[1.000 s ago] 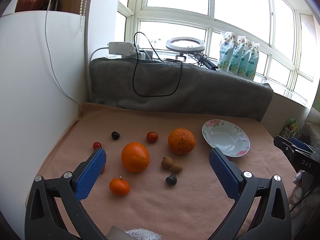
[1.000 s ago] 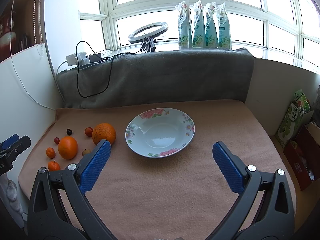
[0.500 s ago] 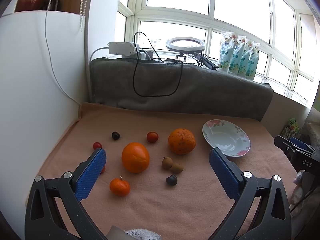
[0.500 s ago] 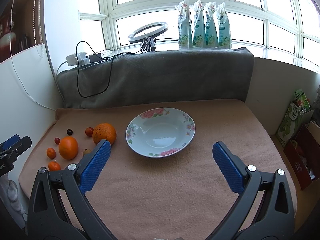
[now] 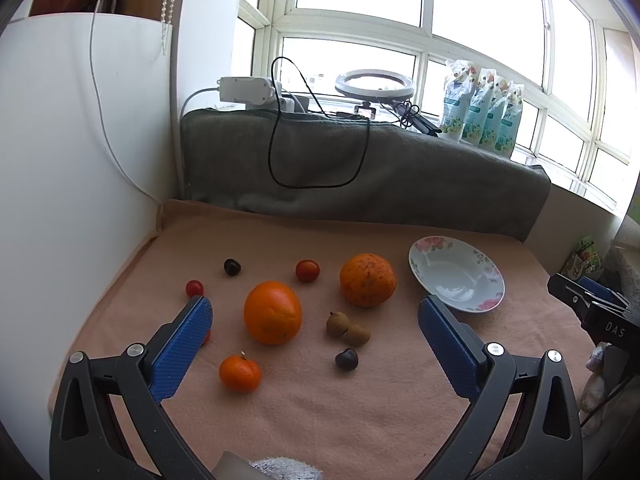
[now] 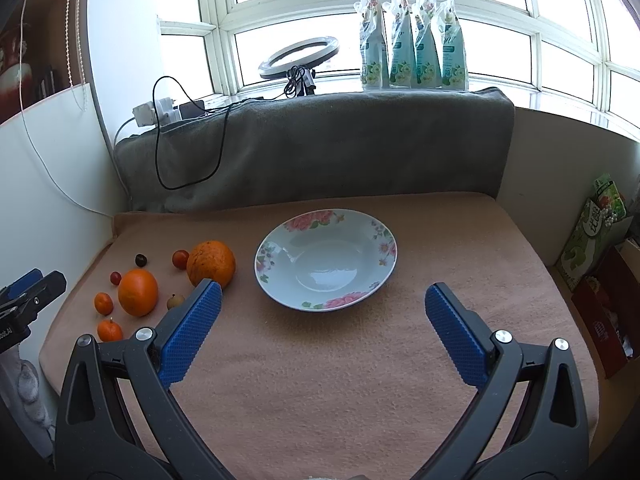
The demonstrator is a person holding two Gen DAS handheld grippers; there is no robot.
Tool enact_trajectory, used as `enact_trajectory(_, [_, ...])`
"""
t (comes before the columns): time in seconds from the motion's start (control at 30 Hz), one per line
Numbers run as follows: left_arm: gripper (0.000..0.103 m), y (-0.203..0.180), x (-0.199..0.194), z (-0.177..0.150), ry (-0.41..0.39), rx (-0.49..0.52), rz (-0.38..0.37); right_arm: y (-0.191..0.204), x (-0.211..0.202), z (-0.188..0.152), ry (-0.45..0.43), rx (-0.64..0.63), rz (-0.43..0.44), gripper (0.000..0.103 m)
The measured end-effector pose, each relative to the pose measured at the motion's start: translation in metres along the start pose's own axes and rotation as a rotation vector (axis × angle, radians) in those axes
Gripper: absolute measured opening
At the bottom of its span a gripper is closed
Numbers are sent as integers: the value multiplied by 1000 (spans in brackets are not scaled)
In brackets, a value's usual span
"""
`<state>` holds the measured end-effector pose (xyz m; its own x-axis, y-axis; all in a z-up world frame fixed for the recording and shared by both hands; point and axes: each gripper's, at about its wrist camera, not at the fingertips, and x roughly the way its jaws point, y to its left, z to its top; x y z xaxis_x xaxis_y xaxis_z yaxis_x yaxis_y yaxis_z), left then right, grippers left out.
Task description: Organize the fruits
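Fruits (image 5: 272,312) clustered left of plate (image 6: 384,264)

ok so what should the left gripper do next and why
Probably ease the left gripper forward and down around the smooth orange. Its jaws are open and empty, the orange lies right between them, and the floral bowl holds no fruit yet.

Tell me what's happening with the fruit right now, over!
Left tool open, empty, hovering over the fruit. Right tool open, empty, facing the bowl. Bowl empty; big orange and the rest on the cloth. Nothing blocking.
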<state>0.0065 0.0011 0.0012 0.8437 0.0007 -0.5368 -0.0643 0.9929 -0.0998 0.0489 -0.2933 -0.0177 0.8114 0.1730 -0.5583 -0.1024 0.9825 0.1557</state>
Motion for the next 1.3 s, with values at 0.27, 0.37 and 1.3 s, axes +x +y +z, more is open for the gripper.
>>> enact_trajectory(0.27, [102,9,9,-3,17,-21,5,3,9,2,20,-1,28,103])
enact_trajectory(0.37, [102,18,15,-6,32,-43,8,7,16,5,32,-2,55,103])
enact_trajectory(1.3, [78,84,75,-34,198,-285,-167,107,116,32,279,-78,475,97])
